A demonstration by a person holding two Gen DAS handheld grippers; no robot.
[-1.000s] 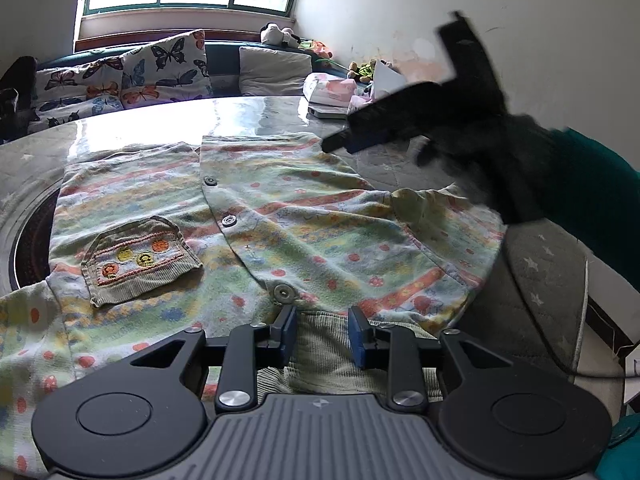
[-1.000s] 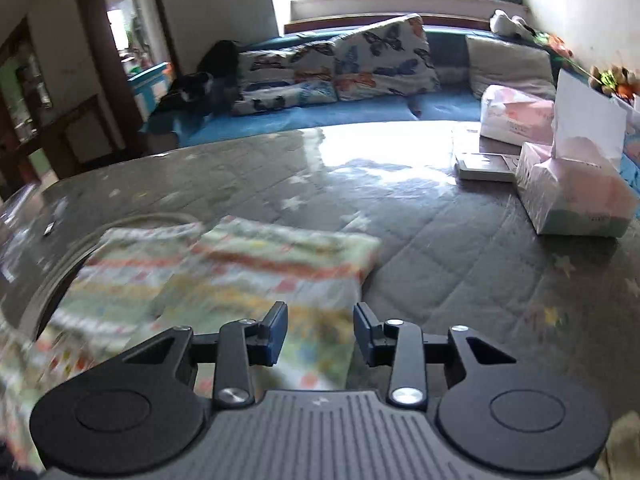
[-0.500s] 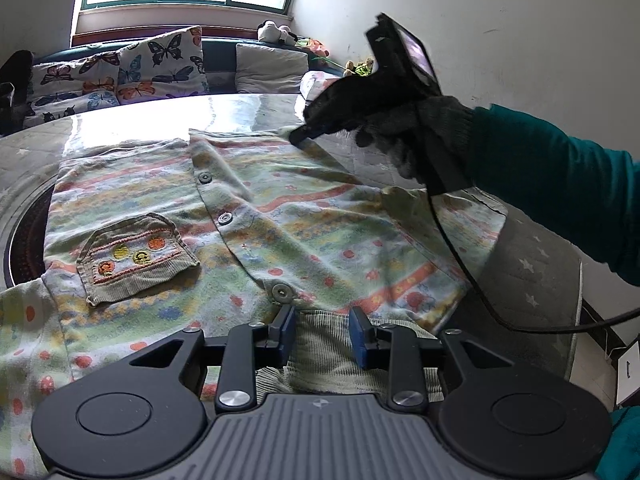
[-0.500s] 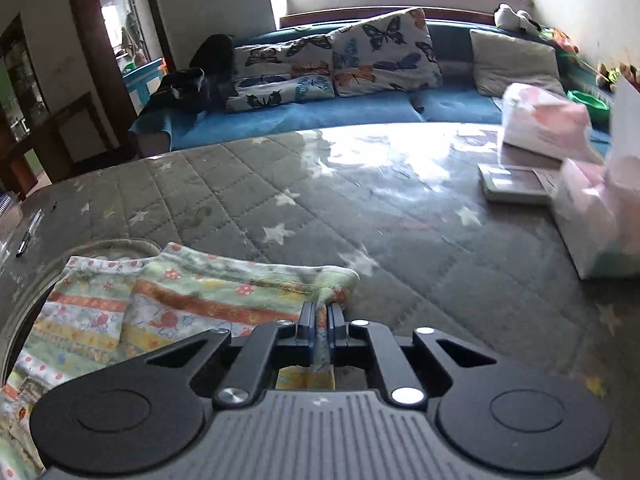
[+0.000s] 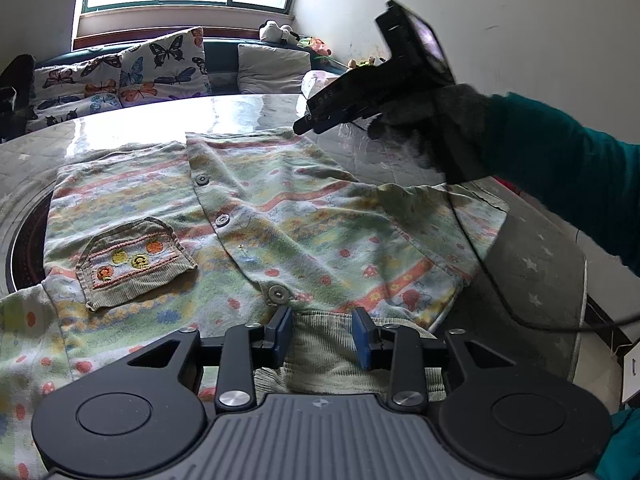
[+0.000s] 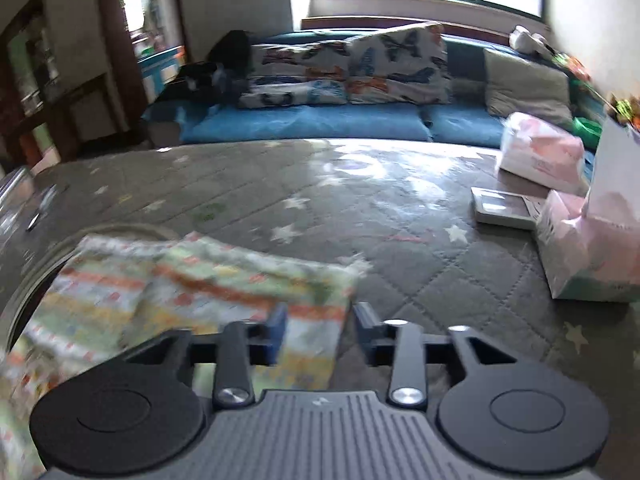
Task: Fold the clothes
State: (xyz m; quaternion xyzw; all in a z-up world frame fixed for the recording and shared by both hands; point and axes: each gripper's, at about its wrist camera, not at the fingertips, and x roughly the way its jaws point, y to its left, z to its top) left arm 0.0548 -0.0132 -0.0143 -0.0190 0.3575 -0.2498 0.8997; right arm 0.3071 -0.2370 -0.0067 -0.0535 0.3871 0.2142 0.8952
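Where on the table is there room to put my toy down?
Free: the grey cover between the shirt and the sofa, and the strip between shirt and tissue boxes. Crowded: the right edge, with those boxes and a flat white device, and the near side, under the shirt.

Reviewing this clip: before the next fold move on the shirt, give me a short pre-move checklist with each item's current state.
1. Shirt spread front-up on the table: ok.
2. Left gripper open, straddling the ribbed collar: ok.
3. Right gripper open, holding nothing: ok.
4. Right gripper lined up over the shirt's far corner: cannot tell, view is blurred.
5. Shirt's right-hand part lying flat: not ok, it is rumpled and reaches the table edge.
6. Tissue boxes apart from the shirt: ok.
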